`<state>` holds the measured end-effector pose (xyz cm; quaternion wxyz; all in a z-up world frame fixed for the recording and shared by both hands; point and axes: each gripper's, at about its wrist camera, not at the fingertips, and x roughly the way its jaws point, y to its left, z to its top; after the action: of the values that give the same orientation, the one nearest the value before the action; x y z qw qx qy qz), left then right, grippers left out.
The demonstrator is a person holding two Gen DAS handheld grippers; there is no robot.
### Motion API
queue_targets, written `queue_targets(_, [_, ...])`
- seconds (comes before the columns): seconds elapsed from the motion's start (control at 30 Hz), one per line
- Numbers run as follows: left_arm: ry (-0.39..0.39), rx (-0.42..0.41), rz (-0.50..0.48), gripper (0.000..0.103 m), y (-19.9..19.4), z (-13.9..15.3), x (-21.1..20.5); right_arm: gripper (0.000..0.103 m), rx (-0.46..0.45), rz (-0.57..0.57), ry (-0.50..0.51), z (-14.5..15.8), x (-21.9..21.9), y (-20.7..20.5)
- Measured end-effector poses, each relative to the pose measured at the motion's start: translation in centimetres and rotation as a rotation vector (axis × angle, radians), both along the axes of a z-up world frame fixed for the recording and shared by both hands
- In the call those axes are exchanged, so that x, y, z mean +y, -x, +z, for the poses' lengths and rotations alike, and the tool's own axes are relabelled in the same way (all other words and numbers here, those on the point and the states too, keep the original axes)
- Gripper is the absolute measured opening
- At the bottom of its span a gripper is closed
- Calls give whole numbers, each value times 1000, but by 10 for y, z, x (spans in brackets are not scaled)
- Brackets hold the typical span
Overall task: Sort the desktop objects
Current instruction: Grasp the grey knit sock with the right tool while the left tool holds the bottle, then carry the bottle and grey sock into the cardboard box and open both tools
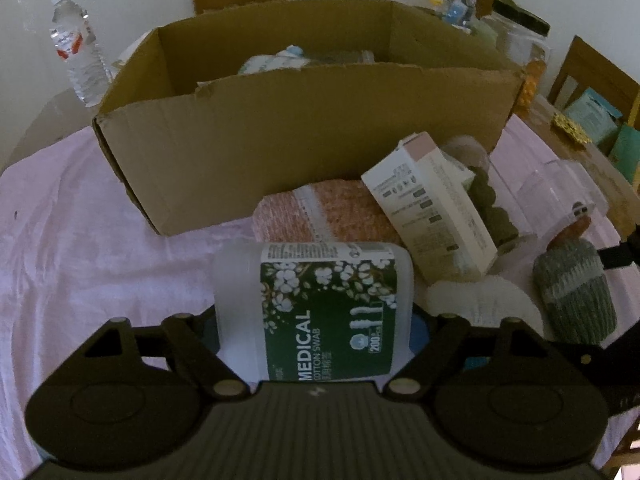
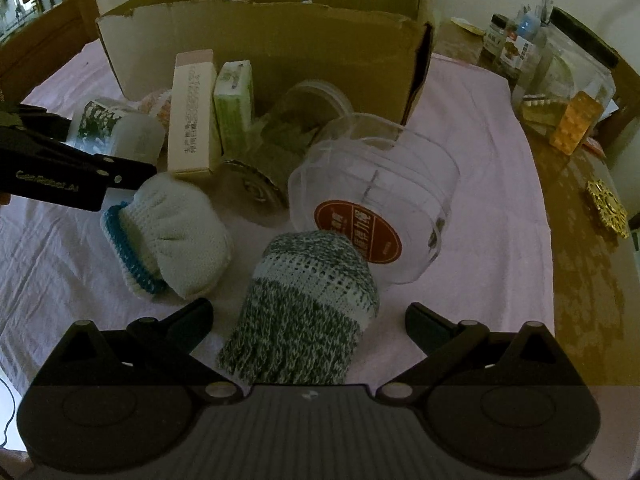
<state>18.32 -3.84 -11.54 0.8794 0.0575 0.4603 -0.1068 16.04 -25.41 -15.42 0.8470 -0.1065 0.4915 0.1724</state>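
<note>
My left gripper [image 1: 314, 322] is shut on a translucent cotton swab box [image 1: 320, 304] with a green label, held just in front of the open cardboard box [image 1: 304, 128]. It also shows in the right wrist view [image 2: 120, 136]. My right gripper [image 2: 308, 320] is open, its fingers on either side of a grey knitted glove [image 2: 300, 312] on the pink cloth. A white glove with a blue cuff [image 2: 172, 240] lies to its left. A clear plastic tub with a red label [image 2: 372, 200] lies on its side beyond.
A white carton [image 1: 436, 208], a pink towel [image 1: 328, 212] and a green carton [image 2: 234, 104] lie before the cardboard box. A water bottle [image 1: 78, 48] stands far left. Jars and pill packs [image 2: 576, 120] crowd the wooden table at right.
</note>
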Motion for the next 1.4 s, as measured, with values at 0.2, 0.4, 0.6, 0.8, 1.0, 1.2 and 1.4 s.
queue_targets(0.2, [5,47,-24,83,-6,4,5,90,8,26,3,8,4,8])
queue_targets(0.4, [12,72,-67,83,-11,14,8,66,4,32,32,16,8,9])
queue_targets(0.6, [-6,66,-114,83,-4,30,11,63,25,33,29,22,1,7])
queue_targets(0.8, [-1,46,-142,83,0,49,13,63,4,46,-3,45,-1,7])
queue_targets(1.0, [15,-4,-142,83,-1,72,18,63,-47,59,-28,74,3,6])
queue_targets(1.2, [17,-60,-140,83,-16,98,23,63,-125,86,-50,105,13,-3])
queue_targets(1.4, [10,-91,-137,83,-38,115,28,63,-191,114,-57,128,22,-23])
